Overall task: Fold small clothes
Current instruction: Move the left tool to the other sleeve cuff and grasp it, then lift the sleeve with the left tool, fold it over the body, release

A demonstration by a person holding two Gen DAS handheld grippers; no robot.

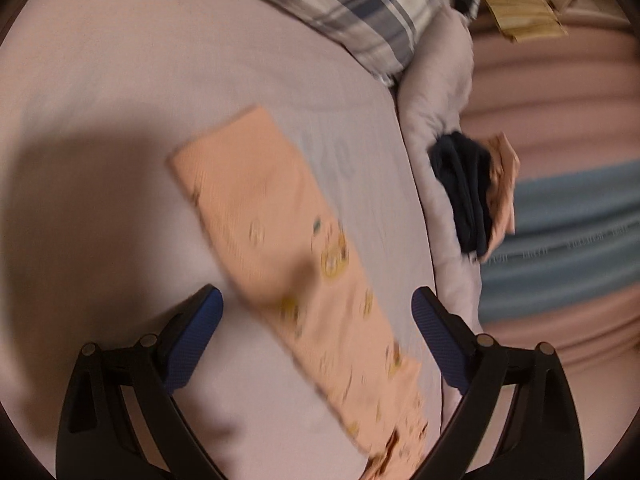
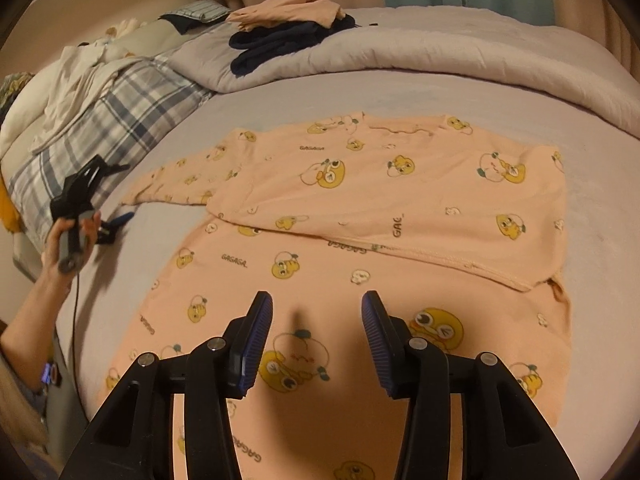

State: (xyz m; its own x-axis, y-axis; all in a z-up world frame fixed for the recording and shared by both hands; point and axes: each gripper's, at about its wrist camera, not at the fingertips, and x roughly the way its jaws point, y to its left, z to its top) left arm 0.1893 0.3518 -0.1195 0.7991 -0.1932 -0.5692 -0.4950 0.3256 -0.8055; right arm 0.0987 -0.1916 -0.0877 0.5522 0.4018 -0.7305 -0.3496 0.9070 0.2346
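right wrist view looks down on the peach top (image 2: 360, 208), a small garment printed with yellow cartoon ducks, lying flat on the bed (image 2: 600, 208). one side of it is folded over the middle, so a doubled panel lies across the upper half, and one sleeve (image 2: 176, 184) stretches out to the left over the pale sheet. the right tongs (image 2: 316, 320) hang just above the near part of the cloth, partly open, nothing between the blue pads (image 2: 256, 344); their shadow falls on the fabric. off to the left a hand (image 2: 70, 236) grips the handle of the left tongs (image 2: 116, 196), which sit beside the sleeve end, clear of it as far as i can tell.

in the left wrist view, which is blurred, the sleeve (image 1: 280, 256) runs as a long peach strip between the left tongs (image 1: 316, 308), spread wide and empty, with the pads standing clear of the cloth.

further out, a grey quilt (image 2: 440, 56) is rolled along the far edge of the bed. on it lies a dark navy garment (image 2: 280, 44) with another peach piece (image 2: 288, 12) stacked on top. a plaid pillow (image 2: 120, 120) rests at the left, with white bedding (image 2: 68, 80) bunched behind it.
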